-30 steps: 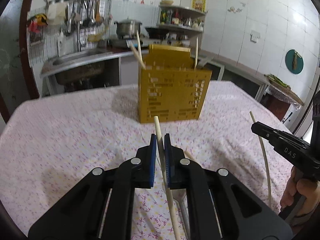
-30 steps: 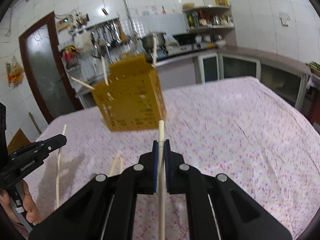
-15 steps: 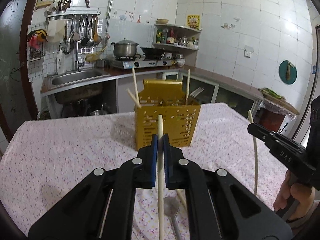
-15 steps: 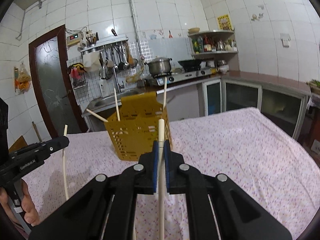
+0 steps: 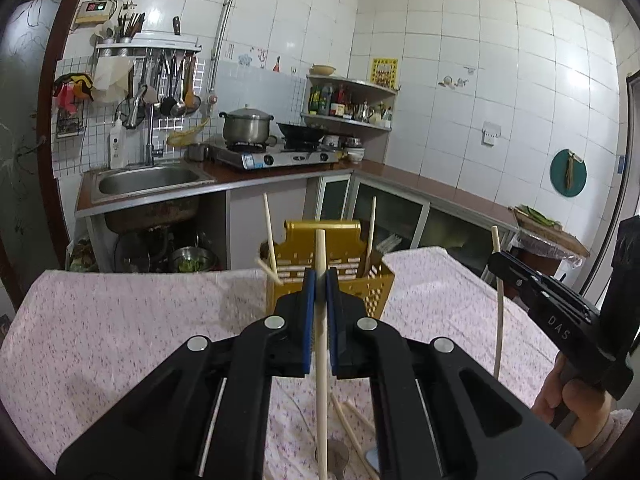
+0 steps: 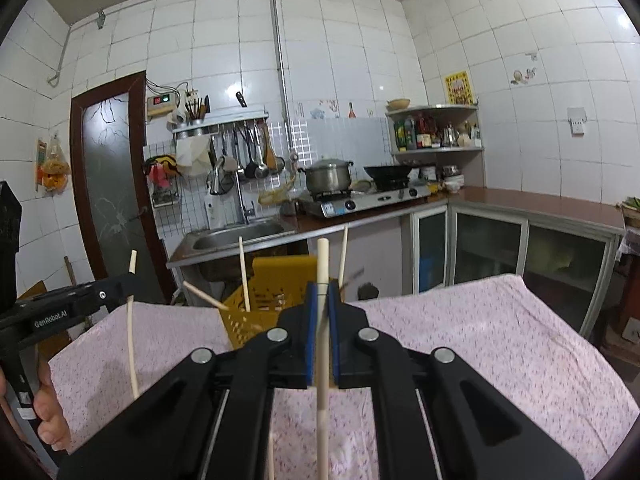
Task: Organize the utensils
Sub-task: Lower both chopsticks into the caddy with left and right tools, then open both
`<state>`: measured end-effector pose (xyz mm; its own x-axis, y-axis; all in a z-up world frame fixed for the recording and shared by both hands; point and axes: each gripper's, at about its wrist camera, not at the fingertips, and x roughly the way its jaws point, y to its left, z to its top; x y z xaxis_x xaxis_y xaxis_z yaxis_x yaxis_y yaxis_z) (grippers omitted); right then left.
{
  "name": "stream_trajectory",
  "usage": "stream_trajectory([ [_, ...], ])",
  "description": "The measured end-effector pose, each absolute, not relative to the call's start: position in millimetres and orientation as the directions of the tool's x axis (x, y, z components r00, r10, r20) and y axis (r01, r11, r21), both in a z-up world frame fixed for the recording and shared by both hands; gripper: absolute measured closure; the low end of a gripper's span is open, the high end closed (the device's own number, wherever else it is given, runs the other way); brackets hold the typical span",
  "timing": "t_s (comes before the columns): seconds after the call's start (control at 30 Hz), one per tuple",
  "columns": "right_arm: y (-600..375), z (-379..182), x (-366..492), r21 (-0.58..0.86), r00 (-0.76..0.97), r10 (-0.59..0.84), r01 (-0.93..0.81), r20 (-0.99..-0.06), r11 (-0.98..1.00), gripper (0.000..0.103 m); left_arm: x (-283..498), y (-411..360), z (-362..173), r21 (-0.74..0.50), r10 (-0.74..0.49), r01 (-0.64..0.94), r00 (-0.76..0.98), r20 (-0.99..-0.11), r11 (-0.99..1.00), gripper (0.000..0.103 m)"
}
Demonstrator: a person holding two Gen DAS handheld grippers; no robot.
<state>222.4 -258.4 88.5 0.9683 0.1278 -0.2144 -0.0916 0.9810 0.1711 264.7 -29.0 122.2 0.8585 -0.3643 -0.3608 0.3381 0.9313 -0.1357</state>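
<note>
We hold one chopstick [image 5: 321, 380] upright in left hand-held gripper [image 5: 320, 284], another [image 6: 322, 360] in right hand-held gripper [image 6: 321, 294], both clamped, raised for vertical drop into yellow caddy [image 5: 374, 284] at frame centre on tabletop [image 5: 120, 340].

White-tiled walls [image 5: 460, 40], steel sink [image 5: 148, 176], dark door [image 6: 108, 184].

- In your left wrist view, the right gripper [image 5: 495, 258] carries the white letters "DAS" on its black body, just above the hand gripping it.
- In your right wrist view, the left gripper [image 6: 130, 276] reads "GenRobot.AI" in white along its black side.
- The wall box [image 6: 161, 101], above the utensil rack [image 6: 218, 126], shows red digits too small to read.
</note>
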Motion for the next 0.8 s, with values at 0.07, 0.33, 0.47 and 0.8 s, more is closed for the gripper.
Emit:
stream_trajectory([
  [0.07, -259, 93, 226, 0.169, 0.972, 0.126, -0.093, -0.199, 0.981, 0.097, 268, -31, 127, -0.130, -0.362, 0.338, 0.863, -0.352, 0.932, 0.099],
  [0.33, -260, 105, 247, 0.164, 0.974, 0.131, -0.101, -0.185, 0.981, 0.097, 290, -39, 149, -0.123, -0.363, 0.342, 0.875, -0.320, 0.932, 0.099],
  [0.47, -260, 112, 261, 0.167, 0.976, 0.132, -0.103, -0.172, 0.981, 0.097, 307, -44, 163, -0.119, -0.365, 0.345, 0.881, -0.301, 0.931, 0.099],
  [0.8, -260, 143, 303, 0.167, 0.989, 0.120, -0.105, -0.084, 0.980, 0.097, 353, -58, 190, -0.096, -0.350, 0.336, 0.905, -0.243, 0.937, 0.099],
])
